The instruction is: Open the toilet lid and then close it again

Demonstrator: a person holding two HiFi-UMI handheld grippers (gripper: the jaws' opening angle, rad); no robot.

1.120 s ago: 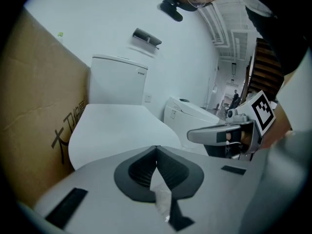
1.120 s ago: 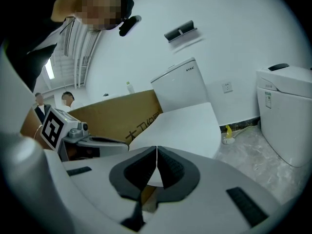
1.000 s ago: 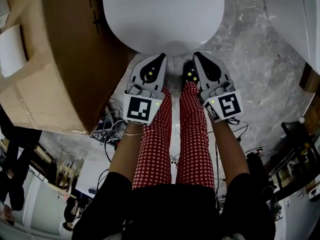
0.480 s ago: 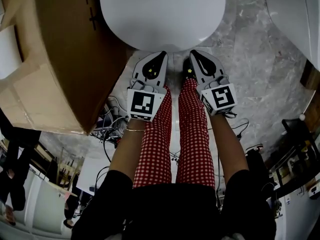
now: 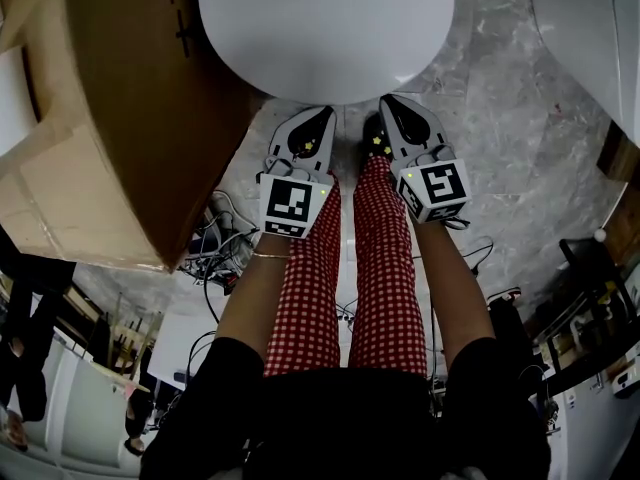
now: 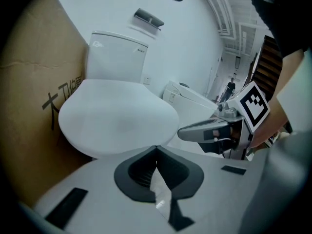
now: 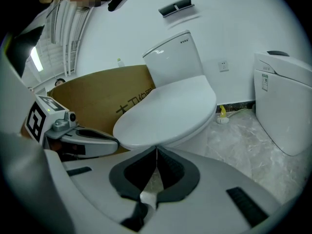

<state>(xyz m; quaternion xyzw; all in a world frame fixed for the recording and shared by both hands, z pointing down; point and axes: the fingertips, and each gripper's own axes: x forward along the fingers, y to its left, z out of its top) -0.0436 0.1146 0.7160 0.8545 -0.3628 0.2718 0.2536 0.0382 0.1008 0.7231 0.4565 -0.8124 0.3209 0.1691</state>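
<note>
Standing in red-checked trousers point(image 5: 385, 268), the person holds the left gripper point(image 5: 322, 114) and right gripper point(image 5: 390, 102) side by side. Each has its jaws pressed together on nothing, with the tips aimed forward at the front rim of the toilet lid point(image 5: 325, 28). The lid lies shut and flat, just ahead of and slightly above both tips. Its long axis runs away toward the cistern point(image 6: 117, 52). The right tip looks marginally nearer, so lifting probably means slipping beneath that rim.

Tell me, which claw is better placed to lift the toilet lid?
Probably right. Both claws are shut, tips at the rim of the toilet lid, but the cardboard box crowds the left claw; the right claw has bare floor beside it.
</note>
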